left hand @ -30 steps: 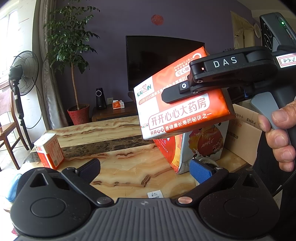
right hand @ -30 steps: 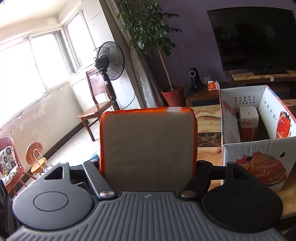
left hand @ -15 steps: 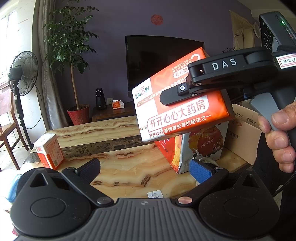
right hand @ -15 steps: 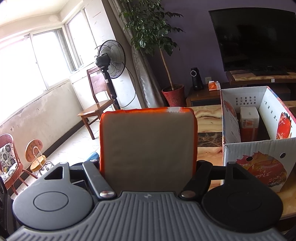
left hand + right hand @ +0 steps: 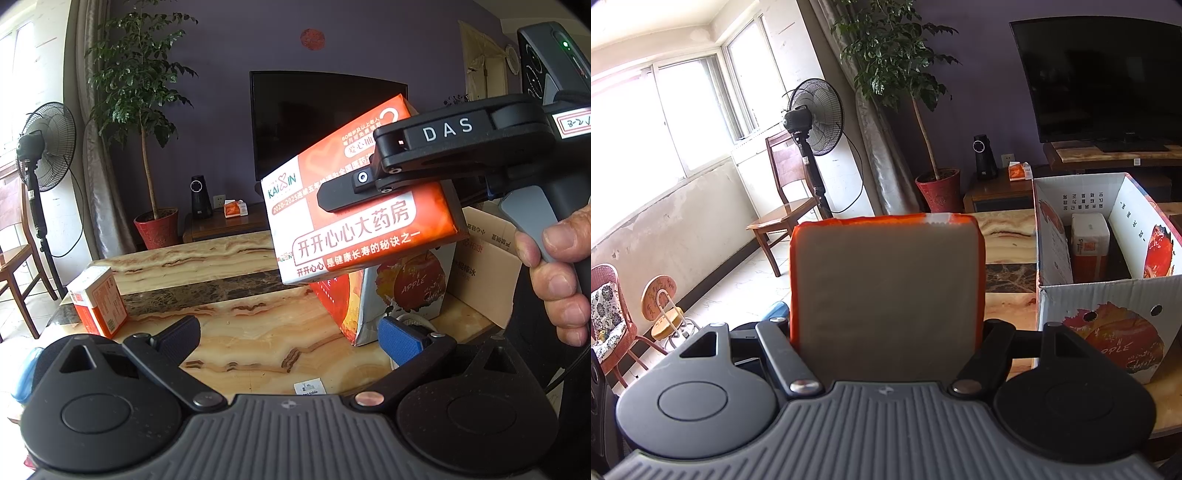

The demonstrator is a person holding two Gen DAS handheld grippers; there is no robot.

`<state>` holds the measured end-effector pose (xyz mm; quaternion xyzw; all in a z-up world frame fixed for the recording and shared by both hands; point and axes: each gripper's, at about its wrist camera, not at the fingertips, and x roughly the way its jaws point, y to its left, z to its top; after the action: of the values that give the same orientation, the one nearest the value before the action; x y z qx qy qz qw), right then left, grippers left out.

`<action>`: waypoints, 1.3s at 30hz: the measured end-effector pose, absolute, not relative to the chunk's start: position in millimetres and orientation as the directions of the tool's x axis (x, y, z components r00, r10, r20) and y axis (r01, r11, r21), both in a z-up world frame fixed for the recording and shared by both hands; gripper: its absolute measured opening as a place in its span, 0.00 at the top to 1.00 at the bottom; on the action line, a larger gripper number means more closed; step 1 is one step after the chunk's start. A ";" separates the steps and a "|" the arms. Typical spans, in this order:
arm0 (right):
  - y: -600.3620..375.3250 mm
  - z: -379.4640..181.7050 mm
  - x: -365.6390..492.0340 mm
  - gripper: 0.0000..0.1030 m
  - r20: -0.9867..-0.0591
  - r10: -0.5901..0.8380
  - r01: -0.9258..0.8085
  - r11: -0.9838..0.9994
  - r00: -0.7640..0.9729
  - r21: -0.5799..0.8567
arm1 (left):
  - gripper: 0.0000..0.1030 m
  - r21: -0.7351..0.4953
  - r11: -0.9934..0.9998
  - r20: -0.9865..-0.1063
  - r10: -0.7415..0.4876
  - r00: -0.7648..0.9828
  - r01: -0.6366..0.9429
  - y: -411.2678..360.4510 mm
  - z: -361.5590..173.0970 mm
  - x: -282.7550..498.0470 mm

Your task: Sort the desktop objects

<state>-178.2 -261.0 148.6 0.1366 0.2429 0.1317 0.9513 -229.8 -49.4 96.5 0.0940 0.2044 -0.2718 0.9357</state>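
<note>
1. The right gripper [image 5: 886,332] is clamped across the width of an orange tissue pack [image 5: 360,206]. Its jaws stand wide because the pack is wide, one finger on each side face. The pack is in the air, clear of the marble table [image 5: 240,332].
2. Judged reason for the side grip: the pack's short axis fits the span, and its long faces stay free for lowering into a box.
3. The apple carton [image 5: 1108,295] stands open-topped on the table, to the right of the held pack in the right wrist view. One similar pack [image 5: 1089,243] already stands upright inside, so this is likely the sorting target.
4. The left gripper [image 5: 288,336] is parted and empty, low over the table.
5. A second small orange box [image 5: 98,301] remains upright at the table's far-left corner, well apart from the carton, unsorted.
6. A hand [image 5: 557,277] grasps the right gripper's handle.
</note>
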 end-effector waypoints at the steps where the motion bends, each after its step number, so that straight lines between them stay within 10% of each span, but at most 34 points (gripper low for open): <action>1: -260.7 148.6 -178.4 0.29 -0.426 0.317 -0.185 0.928 0.847 0.323 | 0.01 0.065 0.835 -0.434 -0.470 0.769 0.547 -49.4 96.4 -229.8; 39: -209.2 159.2 -172.7 0.29 -0.444 0.363 -0.275 0.928 0.819 0.253 | 0.01 0.042 0.857 -0.445 -0.444 0.778 0.513 -36.3 97.1 -224.1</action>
<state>-172.7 -209.2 159.2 0.0890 0.2495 0.1680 0.9495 -224.1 -36.3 97.1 0.0807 0.2147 -0.2547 0.9394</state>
